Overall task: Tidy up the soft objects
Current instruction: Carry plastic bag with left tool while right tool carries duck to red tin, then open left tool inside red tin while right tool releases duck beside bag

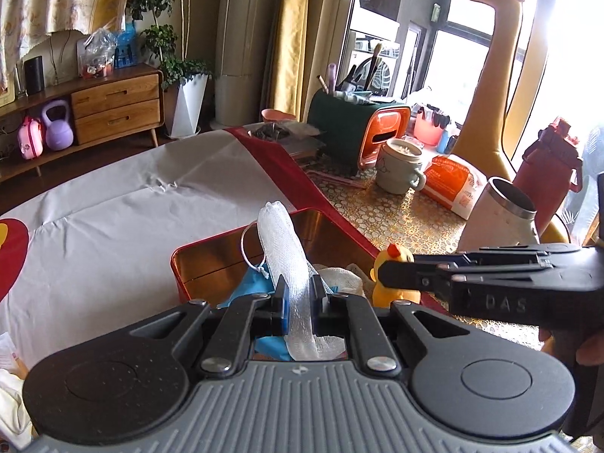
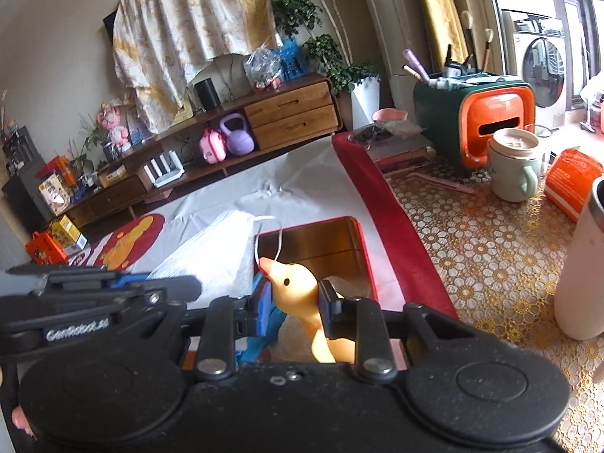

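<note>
White mesh pouch (image 1: 288, 260) stands clamped between the closed fingers of the left hand-held gripper (image 1: 298, 296), rising over the open red tin box (image 1: 211, 260) on the table (image 1: 113, 207). Right hand-held gripper (image 2: 294, 302) is closed on a yellow rubber duck (image 2: 298, 287) above the same box, where blue cloth (image 1: 251, 285) lies inside.

Wooden sideboard (image 2: 290, 113), bright window (image 1: 566, 19), curtains (image 1: 290, 37)
</note>
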A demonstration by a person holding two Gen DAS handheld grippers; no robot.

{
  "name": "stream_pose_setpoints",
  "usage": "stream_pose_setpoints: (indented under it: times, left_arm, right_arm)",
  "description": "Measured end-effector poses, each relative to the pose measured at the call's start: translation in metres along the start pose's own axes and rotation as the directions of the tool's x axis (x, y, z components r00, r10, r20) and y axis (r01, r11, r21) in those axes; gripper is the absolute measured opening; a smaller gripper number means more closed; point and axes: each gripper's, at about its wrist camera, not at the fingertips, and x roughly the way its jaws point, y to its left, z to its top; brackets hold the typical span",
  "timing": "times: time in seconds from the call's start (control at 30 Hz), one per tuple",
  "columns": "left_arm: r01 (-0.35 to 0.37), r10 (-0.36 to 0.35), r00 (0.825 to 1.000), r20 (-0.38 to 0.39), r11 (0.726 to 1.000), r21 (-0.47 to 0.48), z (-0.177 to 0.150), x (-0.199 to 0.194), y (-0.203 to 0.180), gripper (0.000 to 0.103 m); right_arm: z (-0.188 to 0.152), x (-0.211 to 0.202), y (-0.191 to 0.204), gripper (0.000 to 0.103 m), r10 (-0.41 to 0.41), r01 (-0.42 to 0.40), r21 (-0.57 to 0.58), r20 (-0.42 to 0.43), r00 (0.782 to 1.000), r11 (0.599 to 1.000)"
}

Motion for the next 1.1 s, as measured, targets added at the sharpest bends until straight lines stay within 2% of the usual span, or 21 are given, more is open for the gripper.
stream_pose_setpoints:
  times: [0.2,0.67,1.07,1.1]
  left_arm:
    - [-0.007,0.006,0.999,-0.05,1.0,-0.021,-0.002,0.028,0.01,0.01]
    - [-0.034,0.02,0.986,-0.163,0.996,-0.084,-0.01,0.074,0.033,0.01]
    - [-0.068,0.045,0.974,-0.222,0.993,-0.096,-0.014,0.089,0.036,0.011]
    - [-0.07,0.047,0.974,-0.22,0.993,-0.097,-0.013,0.088,0.037,0.012]
  right_arm:
    - [-0.009,0.013,0.013,0.026,0.007,-0.01,-0.07,-0.036,0.999,0.998]
    - [-0.019,0.039,0.017,0.028,0.033,-0.039,-0.058,-0.097,0.995,0.998]
    - [-0.028,0.044,0.025,0.035,0.049,-0.056,-0.061,-0.117,0.992,0.997]
    - [-0.028,0.044,0.026,0.04,0.054,-0.061,-0.063,-0.115,0.992,0.996]
